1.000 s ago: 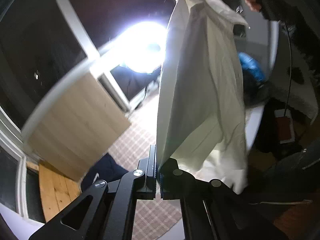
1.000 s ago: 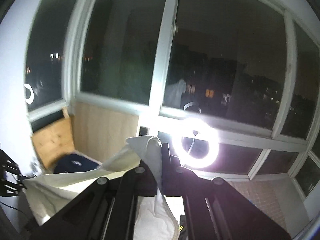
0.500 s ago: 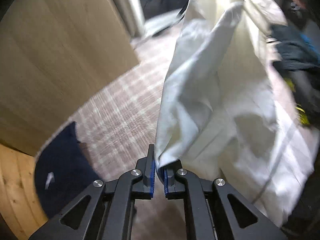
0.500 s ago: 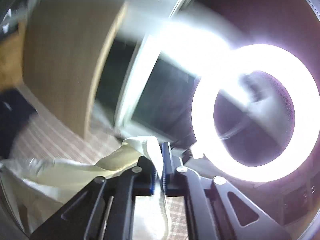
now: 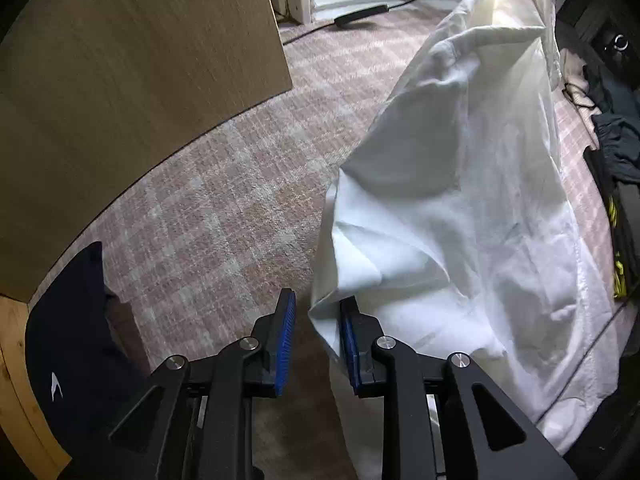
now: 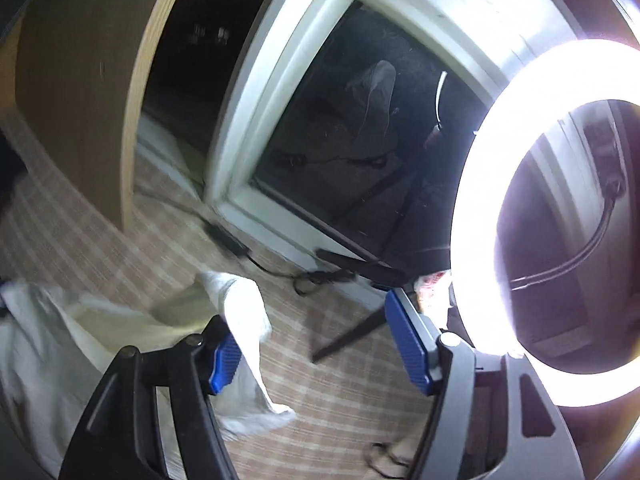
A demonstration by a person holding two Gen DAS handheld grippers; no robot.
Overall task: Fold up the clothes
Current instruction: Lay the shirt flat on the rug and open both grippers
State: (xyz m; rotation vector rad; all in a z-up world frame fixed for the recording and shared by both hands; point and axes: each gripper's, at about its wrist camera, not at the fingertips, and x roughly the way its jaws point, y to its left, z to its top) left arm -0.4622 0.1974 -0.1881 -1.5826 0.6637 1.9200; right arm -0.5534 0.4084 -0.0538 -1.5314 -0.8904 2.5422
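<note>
White shirt (image 5: 460,208) loose on the rug (image 5: 224,184), both grippers parted and holding nothing.

The left gripper (image 5: 316,320) stands narrowly parted, the cloth's edge draped against its right finger; the right gripper (image 6: 310,346) is wide, the shirt (image 6: 244,312) lying over its left finger. I judge the fabric thin, light and limp, sure to sag and slide; pinch hems or corners, not the billowed middle.

A lit ring light (image 6: 472,216) stands near a wooden panel (image 5: 120,80) on checked carpet (image 5: 224,184).
</note>
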